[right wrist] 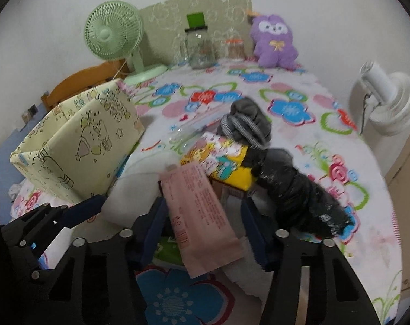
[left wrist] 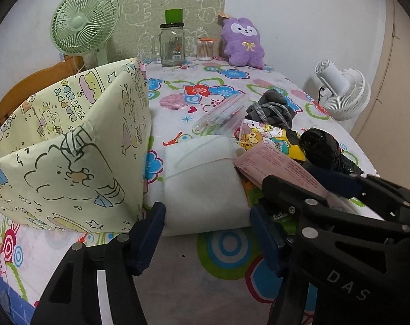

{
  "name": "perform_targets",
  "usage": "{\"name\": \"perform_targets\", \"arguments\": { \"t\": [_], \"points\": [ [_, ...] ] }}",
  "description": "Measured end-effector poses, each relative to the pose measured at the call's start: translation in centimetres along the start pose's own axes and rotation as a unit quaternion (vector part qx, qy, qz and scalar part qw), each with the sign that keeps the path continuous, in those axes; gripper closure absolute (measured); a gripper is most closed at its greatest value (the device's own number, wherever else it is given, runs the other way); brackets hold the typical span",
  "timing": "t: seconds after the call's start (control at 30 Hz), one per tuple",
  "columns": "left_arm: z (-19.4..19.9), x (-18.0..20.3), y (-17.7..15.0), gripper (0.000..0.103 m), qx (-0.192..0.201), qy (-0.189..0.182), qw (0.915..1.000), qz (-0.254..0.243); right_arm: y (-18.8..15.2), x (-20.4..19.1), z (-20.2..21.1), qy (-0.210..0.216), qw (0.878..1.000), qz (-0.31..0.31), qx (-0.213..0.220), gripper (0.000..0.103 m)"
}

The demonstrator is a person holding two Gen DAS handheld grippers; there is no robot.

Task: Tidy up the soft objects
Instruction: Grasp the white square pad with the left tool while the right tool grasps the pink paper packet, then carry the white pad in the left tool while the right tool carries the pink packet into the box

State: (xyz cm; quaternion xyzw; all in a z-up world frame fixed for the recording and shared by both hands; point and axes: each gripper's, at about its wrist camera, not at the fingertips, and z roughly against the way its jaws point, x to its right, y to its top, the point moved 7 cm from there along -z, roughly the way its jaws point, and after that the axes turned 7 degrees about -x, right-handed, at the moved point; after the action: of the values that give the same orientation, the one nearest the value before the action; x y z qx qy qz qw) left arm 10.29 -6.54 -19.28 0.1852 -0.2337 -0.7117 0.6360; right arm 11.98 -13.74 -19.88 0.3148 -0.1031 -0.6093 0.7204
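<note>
The left claw [left wrist: 206,233] has its two blue fingers wide apart on both sides of the white folded cloth [left wrist: 202,178], near the front edge of the tabletop [left wrist: 178,260]. The right claw [right wrist: 202,233] is also apart, with the pink packet [right wrist: 199,216] between its fingers. The yellow cartoon box [left wrist: 69,146] stands just beside the cloth by the left edge.
</note>
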Motion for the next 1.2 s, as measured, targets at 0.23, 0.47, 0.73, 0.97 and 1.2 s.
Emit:
{"name": "perform_targets", "arguments": {
  "t": [0.23, 0.47, 0.73, 0.97, 1.2],
  "points": [
    [0.0, 0.2, 0.0, 0.042, -0.001, 0.003, 1.0, -0.009, -0.2, -0.5, -0.1, 0.007, 1.0, 0.0, -0.004, 0.057],
    [0.2, 0.4, 0.2, 0.045, 0.0, 0.003, 0.9998, -0.018, -0.1, -0.3, 0.2, -0.008, 1.0, -0.004, -0.004, 0.061],
    [1.1, 0.6, 0.3, 0.047, 0.01, 0.002, 0.9997, -0.022, 0.0, -0.4, 1.0, -0.018, 1.0, -0.006, 0.002, 0.061],
    [2.8, 0.9, 0.9, 0.047, 0.025, -0.004, 0.9994, -0.025, 0.7, -0.7, 2.4, -0.025, 1.0, -0.007, 0.014, 0.061],
    [4.9, 1.3, 1.9, 0.047, 0.047, -0.006, 0.9983, -0.033, 1.6, -0.8, 4.6, -0.034, 0.999, -0.012, 0.032, 0.061]
  ]
}}
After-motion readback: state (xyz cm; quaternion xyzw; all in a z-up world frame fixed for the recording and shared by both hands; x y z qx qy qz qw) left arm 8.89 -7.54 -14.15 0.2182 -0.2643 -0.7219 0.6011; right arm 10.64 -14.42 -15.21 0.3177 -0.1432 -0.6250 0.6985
